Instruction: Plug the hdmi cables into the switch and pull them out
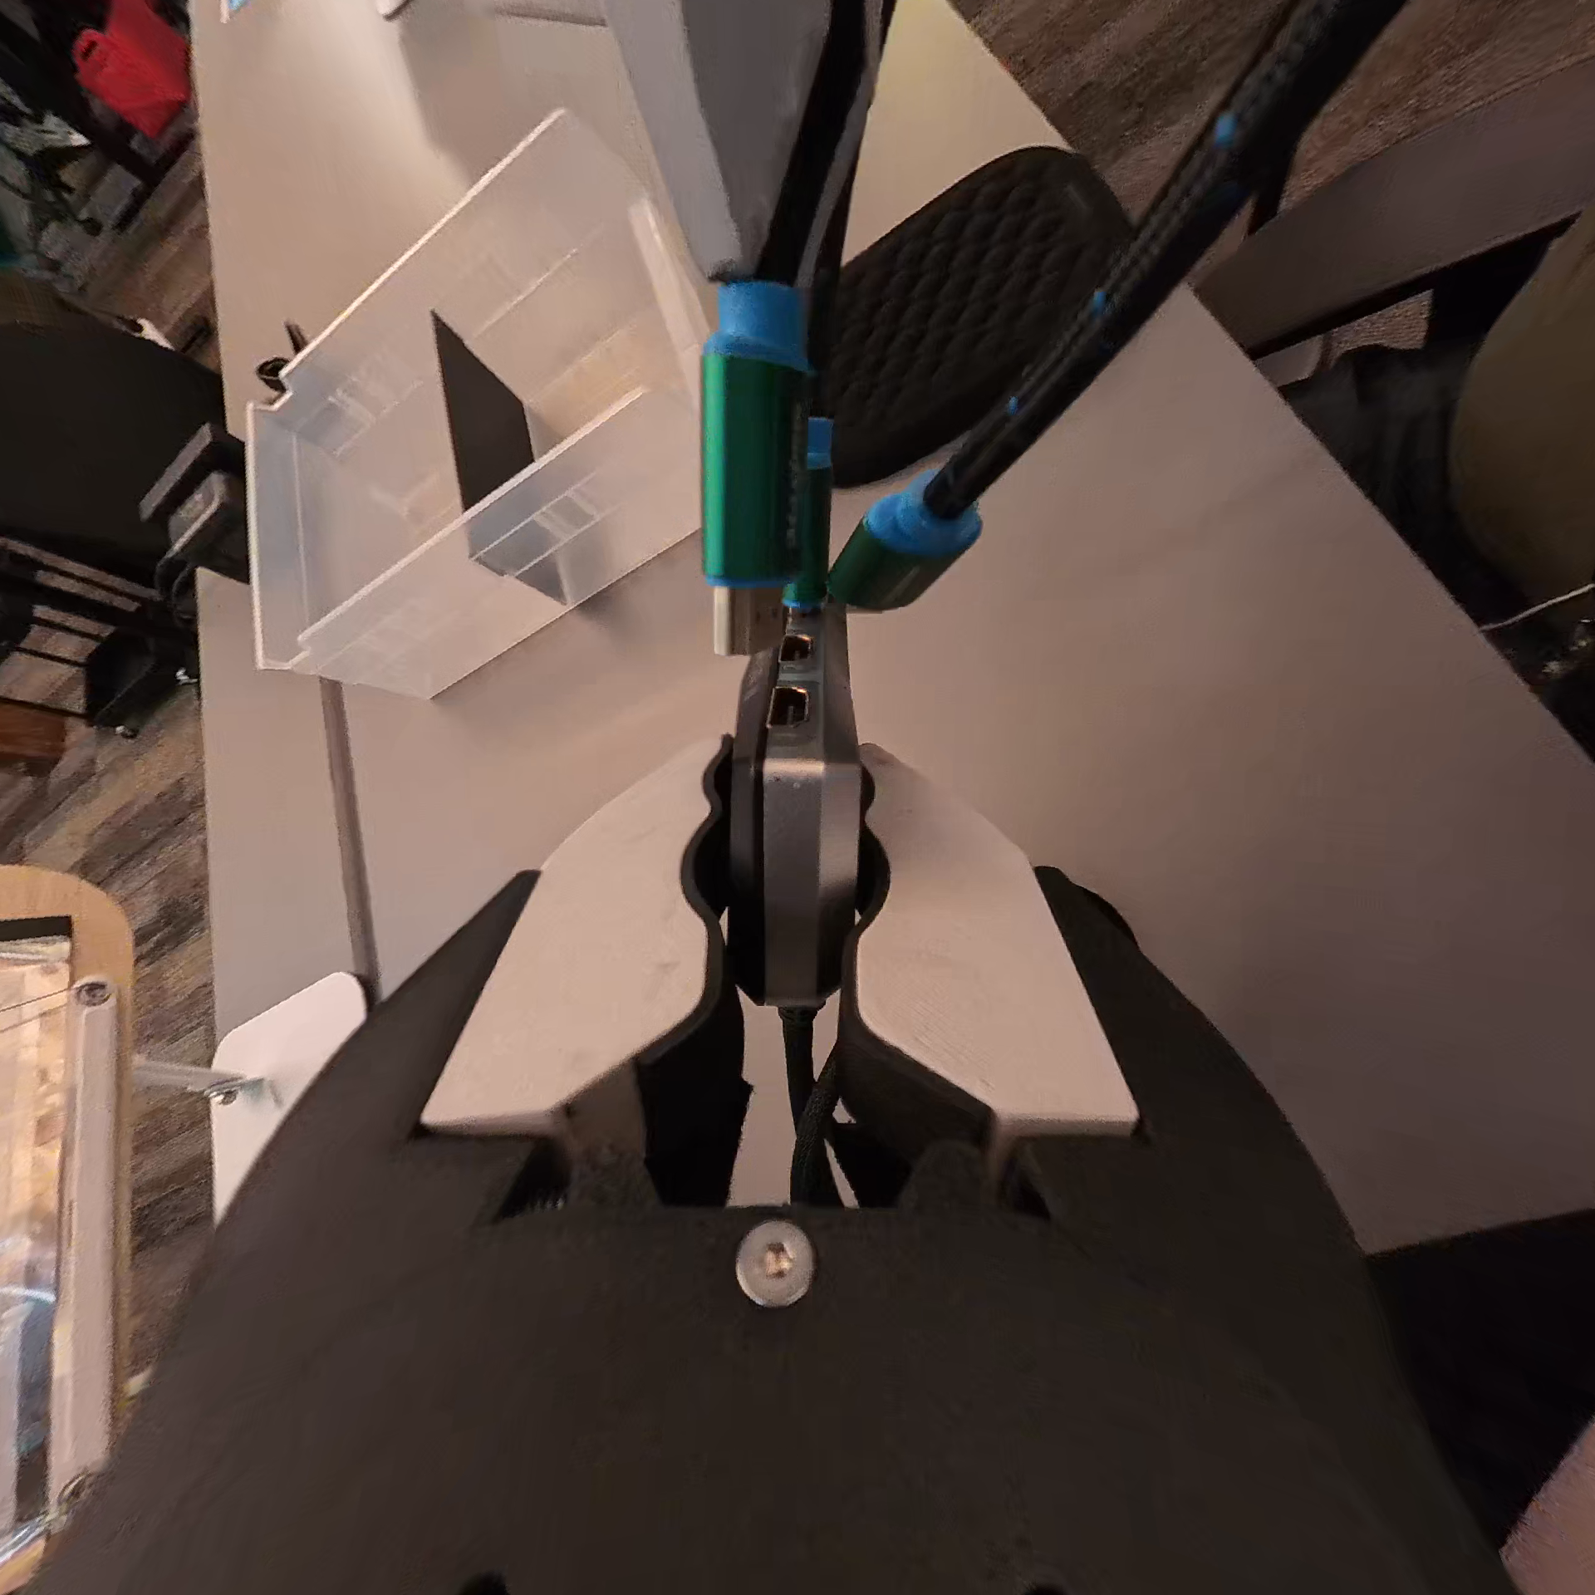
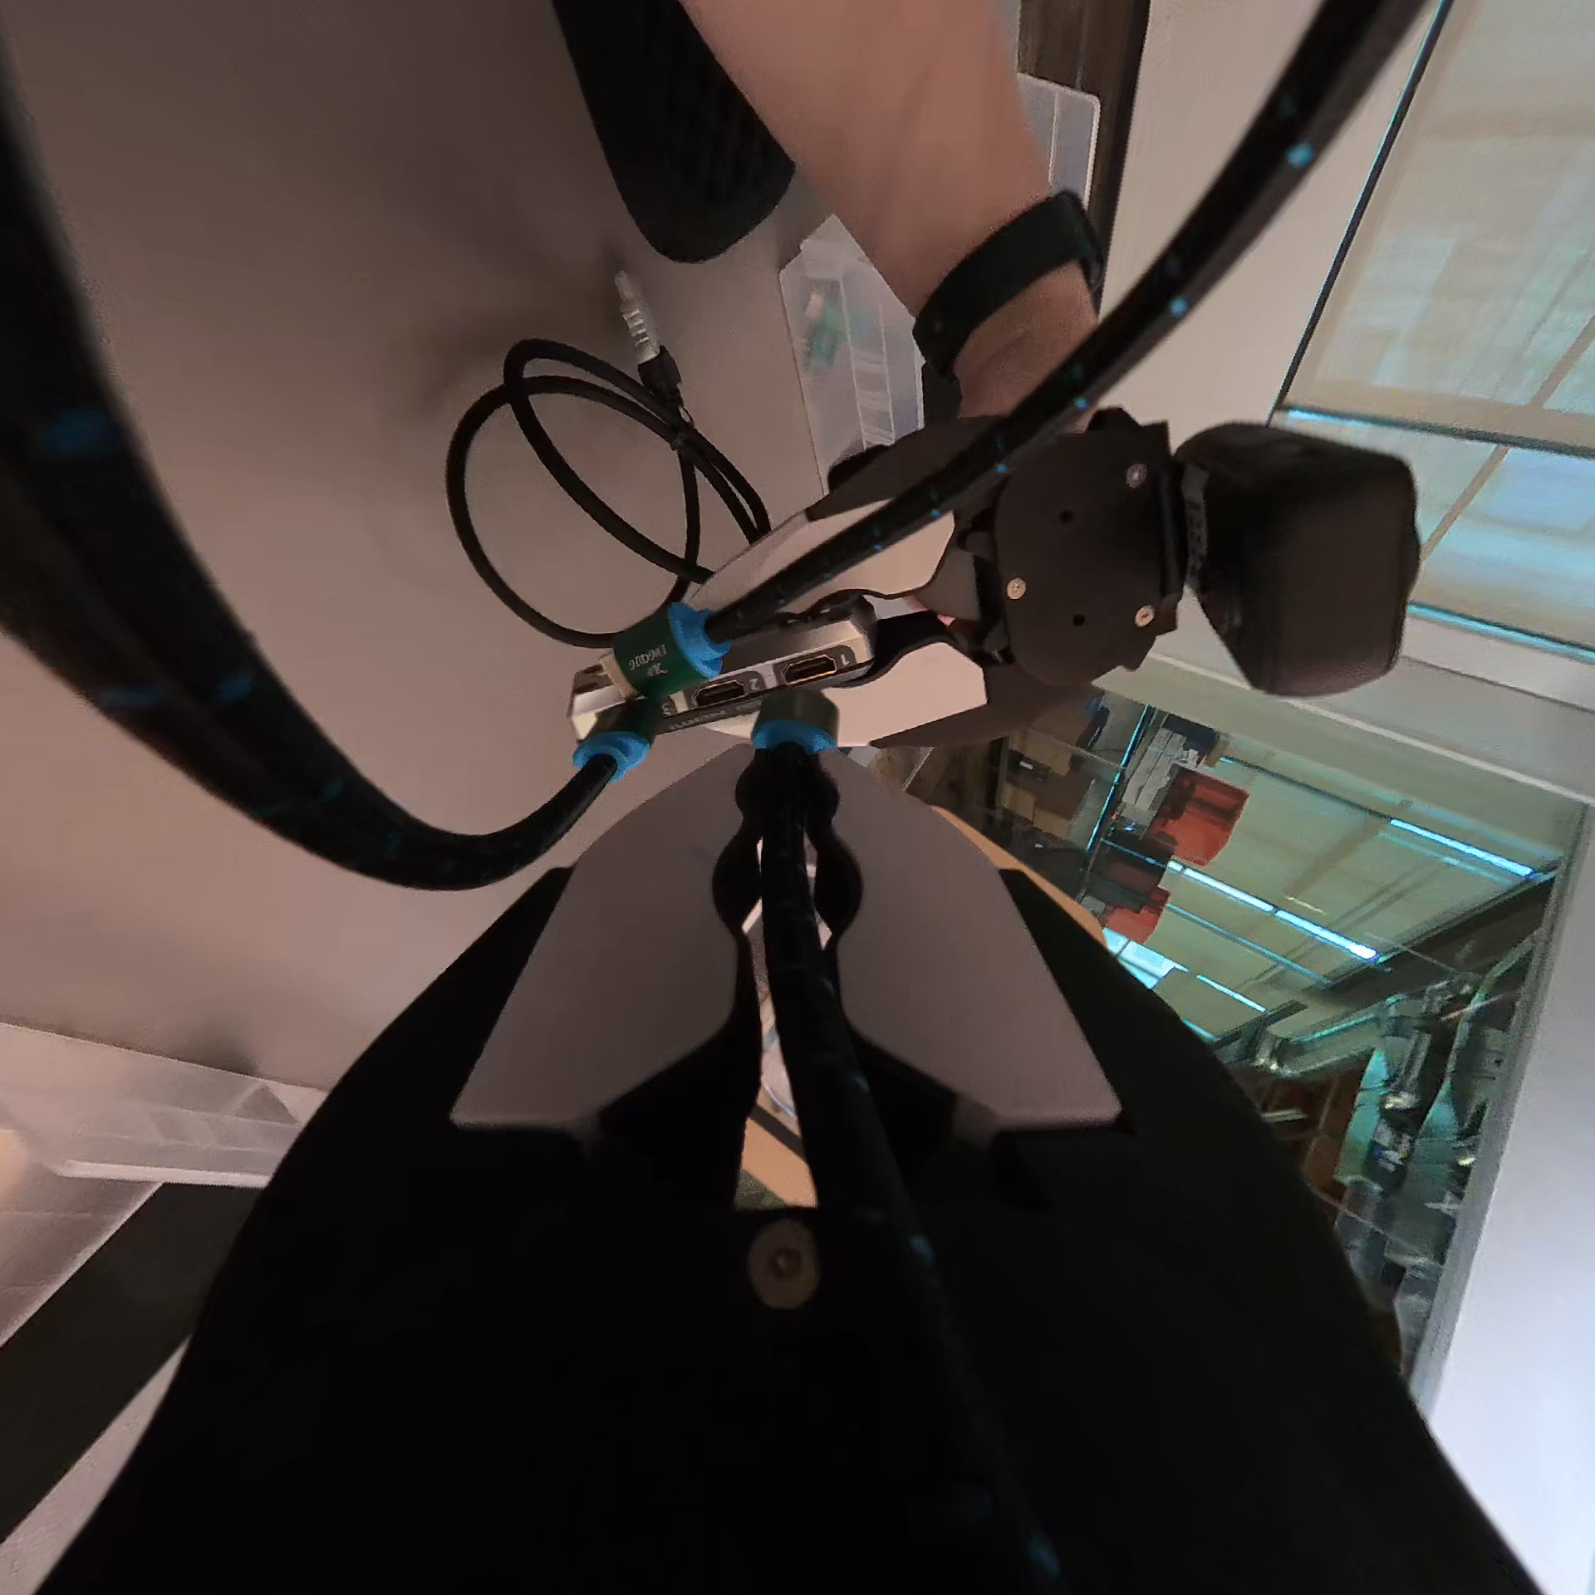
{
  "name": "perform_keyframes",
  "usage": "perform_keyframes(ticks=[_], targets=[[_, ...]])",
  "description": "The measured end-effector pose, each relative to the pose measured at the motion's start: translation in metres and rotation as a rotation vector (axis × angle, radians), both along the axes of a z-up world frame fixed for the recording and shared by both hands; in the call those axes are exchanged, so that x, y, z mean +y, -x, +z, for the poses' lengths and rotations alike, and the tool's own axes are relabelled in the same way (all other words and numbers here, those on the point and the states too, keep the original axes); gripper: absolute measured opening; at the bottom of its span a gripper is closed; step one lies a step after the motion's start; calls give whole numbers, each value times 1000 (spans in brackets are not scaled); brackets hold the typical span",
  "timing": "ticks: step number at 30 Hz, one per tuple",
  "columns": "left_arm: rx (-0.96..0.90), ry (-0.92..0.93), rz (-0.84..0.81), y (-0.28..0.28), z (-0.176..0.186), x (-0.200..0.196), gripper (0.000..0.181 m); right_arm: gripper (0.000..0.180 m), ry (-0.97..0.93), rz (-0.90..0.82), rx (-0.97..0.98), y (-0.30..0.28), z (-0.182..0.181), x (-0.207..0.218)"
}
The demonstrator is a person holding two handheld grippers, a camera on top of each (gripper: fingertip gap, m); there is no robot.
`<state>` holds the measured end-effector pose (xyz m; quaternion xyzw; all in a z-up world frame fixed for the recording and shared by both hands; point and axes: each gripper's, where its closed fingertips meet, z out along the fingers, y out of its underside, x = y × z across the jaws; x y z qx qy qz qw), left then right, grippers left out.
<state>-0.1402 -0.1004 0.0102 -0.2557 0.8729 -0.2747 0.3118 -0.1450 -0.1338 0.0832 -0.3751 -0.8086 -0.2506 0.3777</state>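
Left wrist view shows the left gripper [image 1: 792, 829] clamped on the slim grey metal HDMI switch [image 1: 798, 863], steadying its open ports, while the right gripper [image 2: 785, 781] pinches a braided black cable's green-shelled plug [image 1: 749, 466] just above them.

Left wrist view looks along the left claw [image 1: 792, 781], close above the table [image 1: 1079, 777]; right wrist view faces back along the right claw [image 2: 781, 777]; both share the switch [image 1: 798, 863], seen close from opposite sides.
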Motion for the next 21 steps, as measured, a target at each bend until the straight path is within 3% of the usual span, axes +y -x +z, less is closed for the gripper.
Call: perform_keyframes(ticks=[11,21], targets=[[107,110,-110,13,-4,-21,22,8,24,89,4,17,-5,-14],[187,104,-160,17,-17,-29,22,8,92,64,-4,14,-14,-16]])
